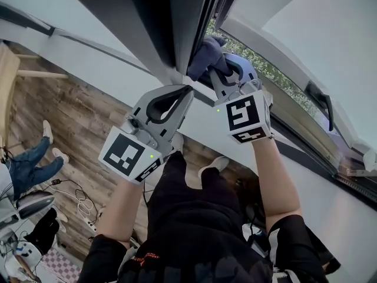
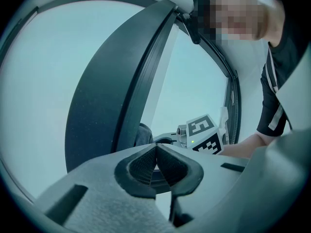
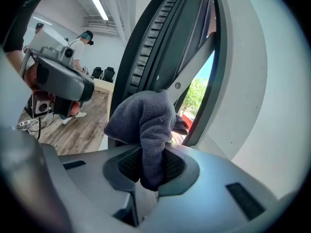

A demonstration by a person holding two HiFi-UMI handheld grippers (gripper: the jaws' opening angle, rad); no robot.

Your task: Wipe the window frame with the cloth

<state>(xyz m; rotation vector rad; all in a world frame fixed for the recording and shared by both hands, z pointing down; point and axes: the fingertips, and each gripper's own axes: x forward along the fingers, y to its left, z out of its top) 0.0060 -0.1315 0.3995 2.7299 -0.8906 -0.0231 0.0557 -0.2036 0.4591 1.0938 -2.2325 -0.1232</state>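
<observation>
Two grippers are raised to the window, and only one is loaded. The right gripper (image 1: 219, 71) has its jaws pinched on a fold of the dark grey cloth (image 1: 203, 56), and the rest of the cloth is bunched beyond the tips. The left gripper (image 1: 186, 92) is held just beside it, its jaws pressed together with nothing between them.

The cloth is placed at the lower edge of the dark window frame (image 1: 177, 22), where the frame meets the gap of the opened sash. Contact looks likely from the head view but cannot be confirmed. The wiping step is judged to be in hand, with most of the frame's length not yet covered. A stroke along the frame member is called for next, with the bunched cloth kept pressed to the surface and the pinch kept firm.

Room is tight. The frame's ribbed edge (image 3: 146, 57) lies close on one side of the cloth and the slanted sash bar (image 3: 192, 67) on the other, so the cloth could be snagged. Greenery (image 1: 259, 63) shows through the open gap. The sash handle (image 1: 321, 102) lies well apart from the cloth.
</observation>
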